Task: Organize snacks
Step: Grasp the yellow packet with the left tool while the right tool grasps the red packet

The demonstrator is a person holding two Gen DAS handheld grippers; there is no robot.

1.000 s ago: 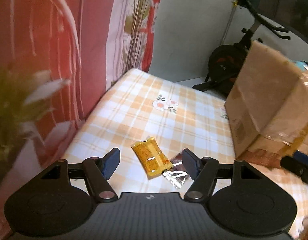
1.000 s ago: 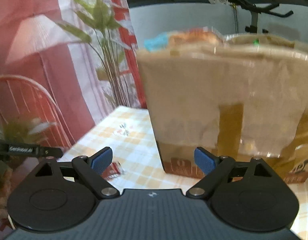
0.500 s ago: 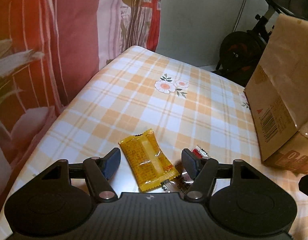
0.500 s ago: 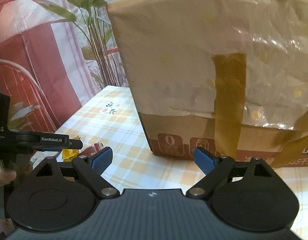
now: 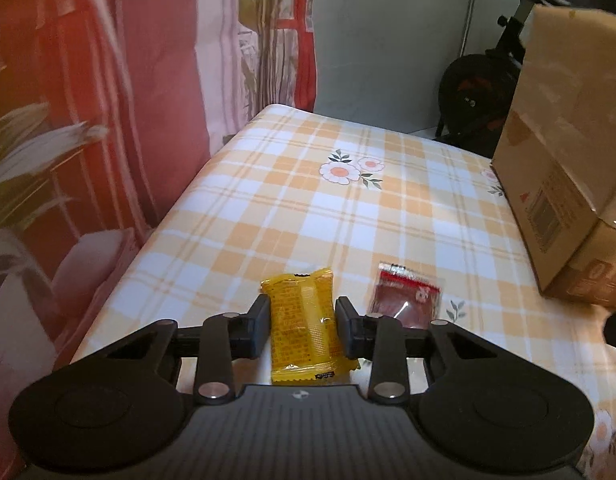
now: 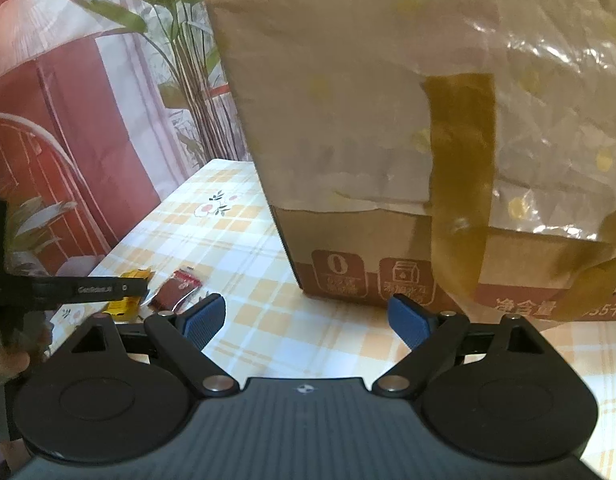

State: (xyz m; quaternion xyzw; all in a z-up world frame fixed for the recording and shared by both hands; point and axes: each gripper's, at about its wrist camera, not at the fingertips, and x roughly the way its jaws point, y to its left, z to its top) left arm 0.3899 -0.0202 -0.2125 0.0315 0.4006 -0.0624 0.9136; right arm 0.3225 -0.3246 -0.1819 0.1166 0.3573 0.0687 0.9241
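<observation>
Pinching the yellow snack packet (image 5: 303, 330) from both sides, the left gripper (image 5: 301, 328) is now pressed shut on it; its jaws have just been closing, and half a second ago they were spread with the packet lying loose between them. The right gripper (image 6: 308, 318) is kept spread wide with nothing between its blue pads (image 6: 203, 316), as before, and is now held lower in front of the cardboard box (image 6: 388, 140).

The packet is yellow and shiny, with small red print and crimped ends. It is seen on the near part of the table. A dark red packet (image 5: 406, 300) is lying just beside it on the right, flat and apart from it.

The table is covered by an orange and white checked cloth (image 5: 328, 220) with printed flowers. The box is standing on the right, patched with brown tape (image 6: 460, 168). A red and pink curtain (image 5: 107, 100) is hung on the left, and an exercise bike (image 5: 480, 88) is seen far behind.
</observation>
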